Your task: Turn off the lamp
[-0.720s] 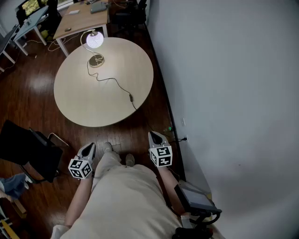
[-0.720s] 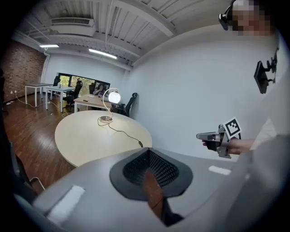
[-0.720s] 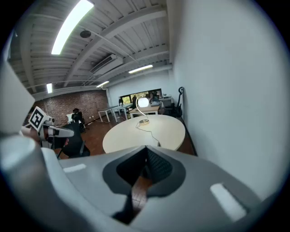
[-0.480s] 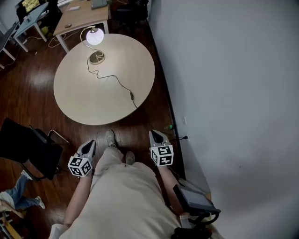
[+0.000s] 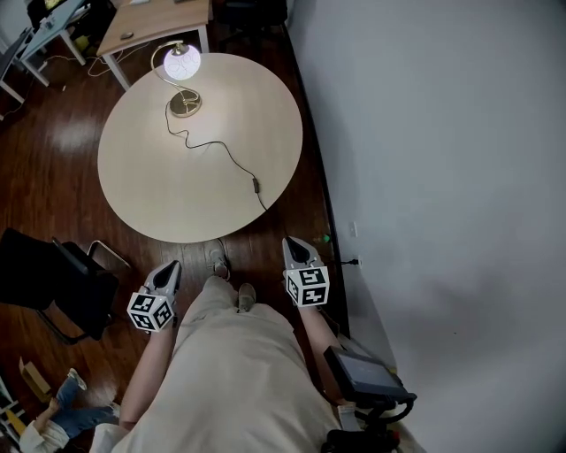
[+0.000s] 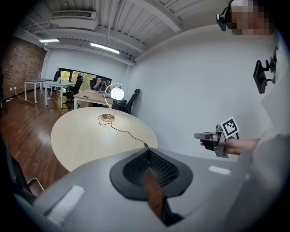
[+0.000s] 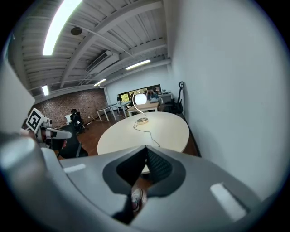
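Note:
The lamp (image 5: 181, 64) glows on the far left of a round pale table (image 5: 150, 195); its globe arcs over a brass base (image 5: 184, 106). A black cord runs from the base to an inline switch (image 5: 256, 185) near the table's near right edge. My left gripper (image 5: 170, 265) and right gripper (image 5: 292, 242) hang over the wood floor short of the table, both shut and holding nothing. In the left gripper view the lit lamp (image 6: 118, 93) stands beyond the closed jaws. The right gripper view shows the lamp (image 7: 140, 98) across the table (image 7: 158, 129).
A black chair (image 5: 53, 287) stands to the left of my legs. A white wall (image 5: 442, 177) runs along the right, with a socket and plug (image 5: 354, 263) at floor level. A wooden desk (image 5: 155, 22) is behind the table. A person's legs (image 5: 53, 420) show at the lower left.
The view has shifted toward the table, which now sits nearer and larger. Both grippers keep their pose. The person at the lower left has moved further down the frame.

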